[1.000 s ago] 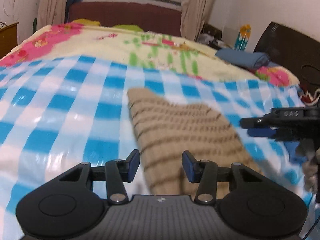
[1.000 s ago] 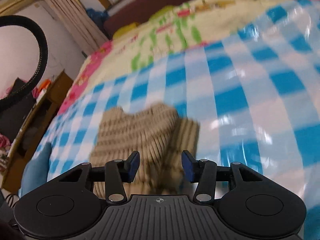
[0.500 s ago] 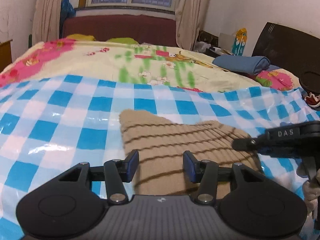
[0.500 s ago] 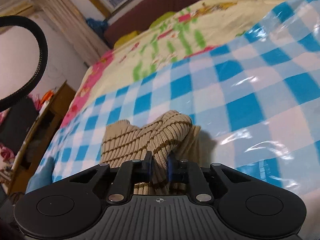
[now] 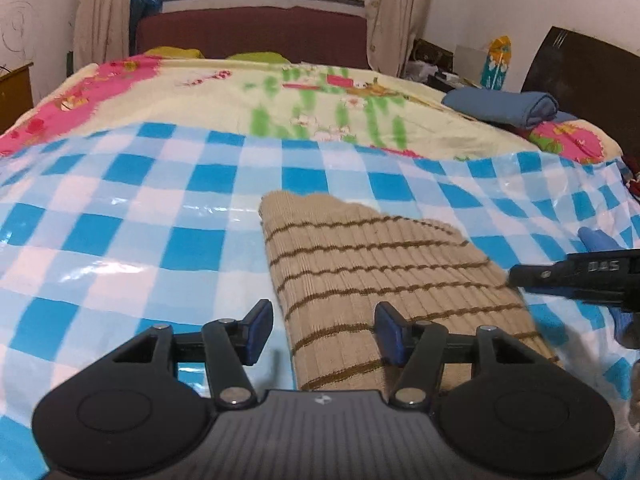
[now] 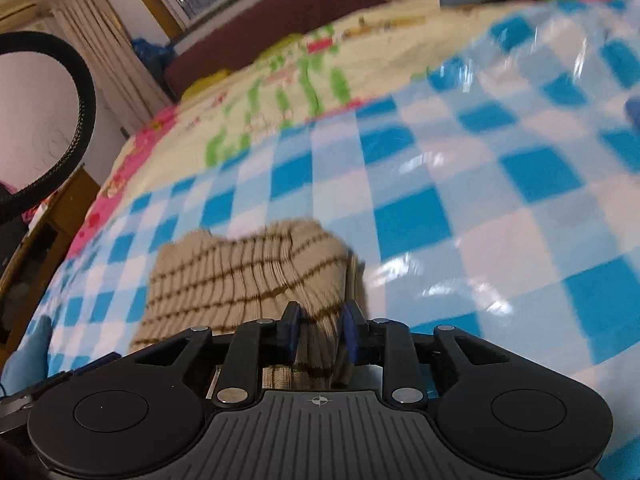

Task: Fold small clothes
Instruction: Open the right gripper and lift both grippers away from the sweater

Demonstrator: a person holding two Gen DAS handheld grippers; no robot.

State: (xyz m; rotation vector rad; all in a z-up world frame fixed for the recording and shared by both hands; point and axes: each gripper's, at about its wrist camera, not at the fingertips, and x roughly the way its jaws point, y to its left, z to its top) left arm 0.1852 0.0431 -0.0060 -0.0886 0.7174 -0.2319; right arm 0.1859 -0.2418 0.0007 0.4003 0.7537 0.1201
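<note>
A tan ribbed knit garment with brown stripes (image 5: 384,276) is lying folded on the blue-and-white checked plastic sheet (image 5: 120,240), centre-right of the left wrist view. The left gripper (image 5: 324,330) is hovering over its near edge, its jaws having just been opening, nothing pinched. The right gripper (image 6: 319,330) is pinching a bunched fold, its jaws having just been easing wider.

Each hand-held gripper (image 5: 324,330) is black ribbed plastic with silver screws and blue fingertip pads (image 5: 259,326).
</note>
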